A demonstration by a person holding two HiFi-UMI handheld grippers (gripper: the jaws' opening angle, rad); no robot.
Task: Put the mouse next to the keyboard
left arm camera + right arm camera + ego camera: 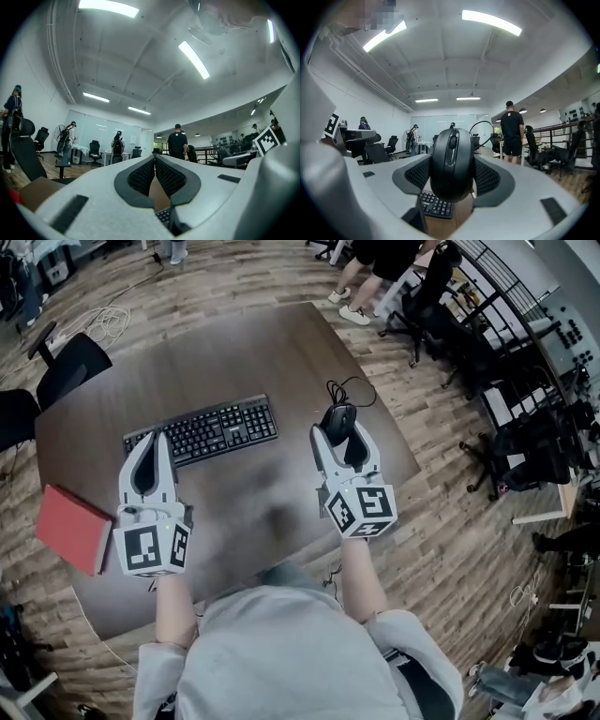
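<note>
The right claw (339,427) is pinching the black mouse (337,415) by its sides, with the cable (352,388) curling off behind it. The mouse is sitting out to the right of the keyboard (202,430), clearly apart from it, over the dark worktop (234,352). The left claw (153,442) is hanging empty just in front of the keyboard's left end, tips pressed together. A red book (70,526) is lying at the worktop's left edge.

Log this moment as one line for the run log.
right gripper shut on mouse | left gripper shut, empty | mouse right of keyboard, apart | placement pending
</note>
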